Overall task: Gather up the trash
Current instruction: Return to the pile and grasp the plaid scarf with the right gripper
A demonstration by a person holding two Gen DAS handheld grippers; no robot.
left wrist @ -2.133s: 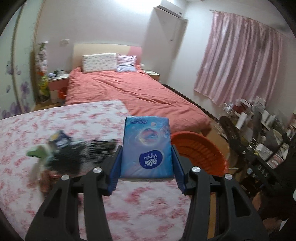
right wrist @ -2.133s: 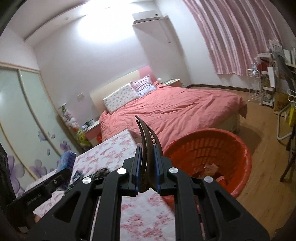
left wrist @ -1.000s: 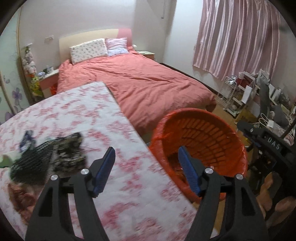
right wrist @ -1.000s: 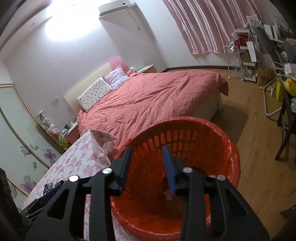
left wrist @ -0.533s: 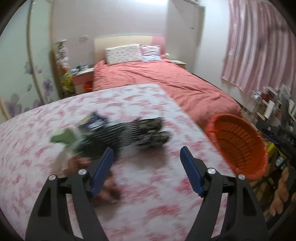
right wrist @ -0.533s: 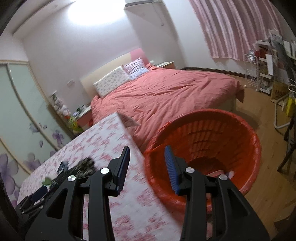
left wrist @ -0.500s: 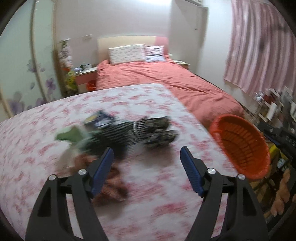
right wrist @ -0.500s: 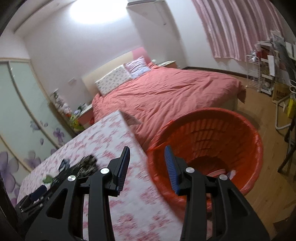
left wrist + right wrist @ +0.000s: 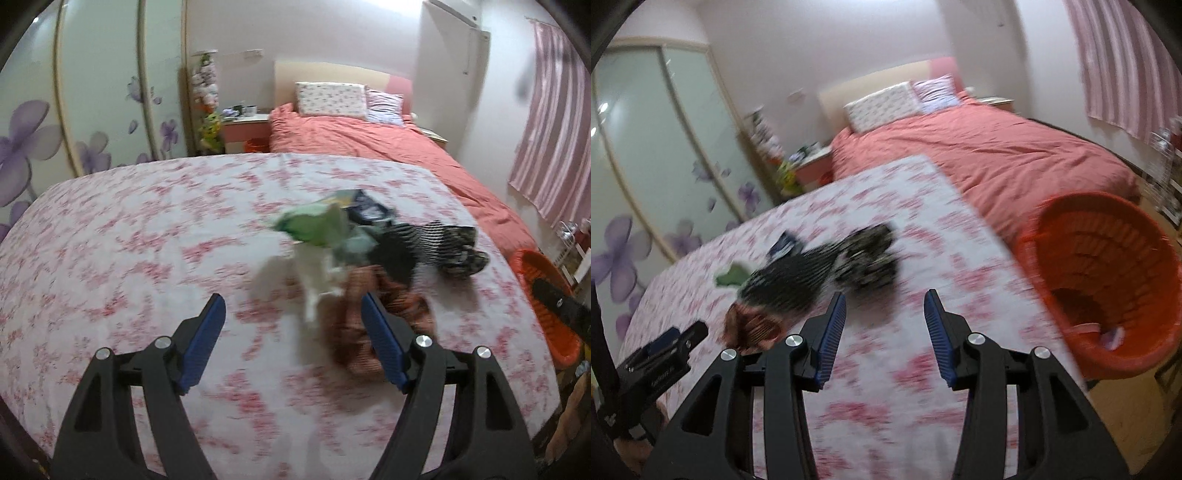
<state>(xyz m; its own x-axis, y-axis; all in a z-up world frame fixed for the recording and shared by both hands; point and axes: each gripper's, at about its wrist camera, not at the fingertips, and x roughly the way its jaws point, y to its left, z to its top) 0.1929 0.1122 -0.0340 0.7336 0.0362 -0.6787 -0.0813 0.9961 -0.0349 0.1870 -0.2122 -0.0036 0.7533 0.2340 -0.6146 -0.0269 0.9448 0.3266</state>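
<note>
A heap of trash lies on the pink-flowered table (image 9: 129, 236): a green wrapper (image 9: 314, 221), a white scrap (image 9: 310, 273), a reddish-brown wrapper (image 9: 354, 332), a black-and-white mesh piece (image 9: 413, 243) and a dark patterned bundle (image 9: 461, 254). My left gripper (image 9: 291, 325) is open and empty just in front of the heap. My right gripper (image 9: 884, 317) is open and empty, close before the mesh piece (image 9: 786, 280) and the bundle (image 9: 868, 258). The orange basket (image 9: 1108, 273) stands off the table's right edge with some trash at its bottom.
A bed with a red cover (image 9: 979, 147) lies beyond the table. A wardrobe with purple flowers (image 9: 74, 110) is on the left, pink curtains (image 9: 554, 129) on the right. The left gripper's body (image 9: 657, 362) shows at the right wrist view's lower left.
Both grippers swung left from the basket toward the heap on the table. The left had dropped a blue tissue pack, the right a dark curved strip; both are open and empty.
</note>
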